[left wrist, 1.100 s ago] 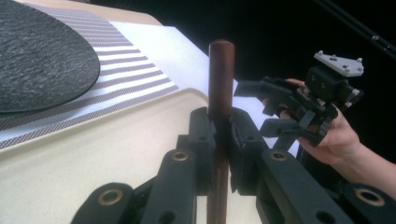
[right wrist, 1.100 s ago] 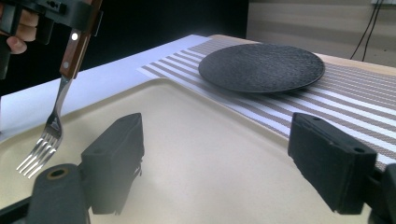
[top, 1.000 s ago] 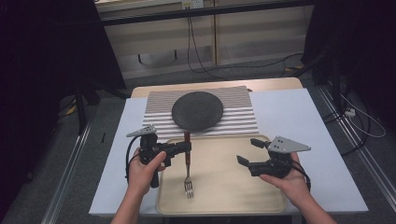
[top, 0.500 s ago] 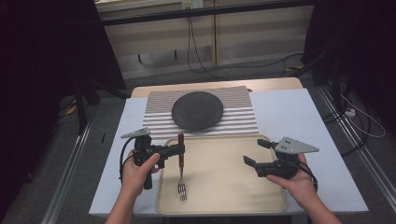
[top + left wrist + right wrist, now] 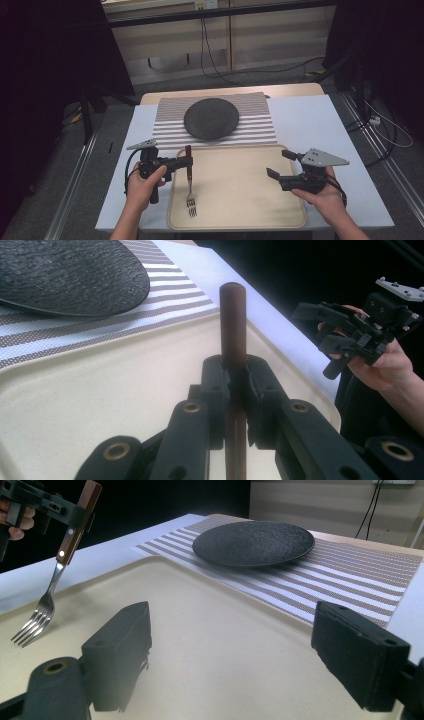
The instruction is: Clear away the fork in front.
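A fork (image 5: 189, 185) with a brown wooden handle (image 5: 233, 327) hangs over the left part of the cream tray (image 5: 240, 200), tines toward the near edge and low over it. My left gripper (image 5: 185, 162) is shut on that handle, which stands up between the jaws in the left gripper view. In the right gripper view the fork (image 5: 47, 595) slants down at the upper left, and its tines look close to the tray; contact I cannot judge. My right gripper (image 5: 281, 166) stands open over the tray's right side with nothing between its fingers (image 5: 122, 650).
A dark round plate (image 5: 211, 118) lies on a striped placemat (image 5: 260, 127) beyond the tray. All rest on a white table cover (image 5: 310, 120). Cables and a low cabinet are behind the table.
My left gripper has carried the fork leftward and toward the near edge, lowering it over the tray. The right gripper has drifted slightly right and nearer.
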`<action>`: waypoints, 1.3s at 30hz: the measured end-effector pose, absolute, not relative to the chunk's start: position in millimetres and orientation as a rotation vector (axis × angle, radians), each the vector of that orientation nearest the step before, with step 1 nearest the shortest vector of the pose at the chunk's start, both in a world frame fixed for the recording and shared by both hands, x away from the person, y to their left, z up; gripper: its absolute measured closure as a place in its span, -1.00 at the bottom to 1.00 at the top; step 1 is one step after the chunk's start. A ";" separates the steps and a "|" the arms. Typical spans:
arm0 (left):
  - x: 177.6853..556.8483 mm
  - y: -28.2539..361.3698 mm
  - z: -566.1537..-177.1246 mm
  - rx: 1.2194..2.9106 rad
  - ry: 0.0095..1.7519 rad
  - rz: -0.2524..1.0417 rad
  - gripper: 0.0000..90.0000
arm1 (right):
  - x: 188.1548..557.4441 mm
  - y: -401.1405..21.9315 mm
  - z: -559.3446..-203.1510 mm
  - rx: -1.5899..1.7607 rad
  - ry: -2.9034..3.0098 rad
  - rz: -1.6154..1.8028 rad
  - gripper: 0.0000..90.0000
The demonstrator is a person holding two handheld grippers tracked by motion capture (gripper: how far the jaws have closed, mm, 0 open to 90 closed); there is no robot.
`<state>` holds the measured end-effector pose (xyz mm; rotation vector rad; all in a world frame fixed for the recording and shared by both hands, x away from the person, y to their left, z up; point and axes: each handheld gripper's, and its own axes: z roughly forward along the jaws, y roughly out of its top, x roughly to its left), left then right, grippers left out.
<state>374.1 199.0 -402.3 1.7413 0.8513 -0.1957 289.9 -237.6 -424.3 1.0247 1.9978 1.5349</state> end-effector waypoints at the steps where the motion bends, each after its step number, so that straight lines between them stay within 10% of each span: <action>1: 374.3 199.2 -403.3 1.749 0.849 -0.189 0.78 | 289.7 -238.5 -424.7 1.026 1.996 1.540 -0.64; 39: 386.4 203.2 -442.2 1.852 0.898 -0.042 0.51 | 286.4 -246.4 -433.1 1.043 1.979 1.538 -0.65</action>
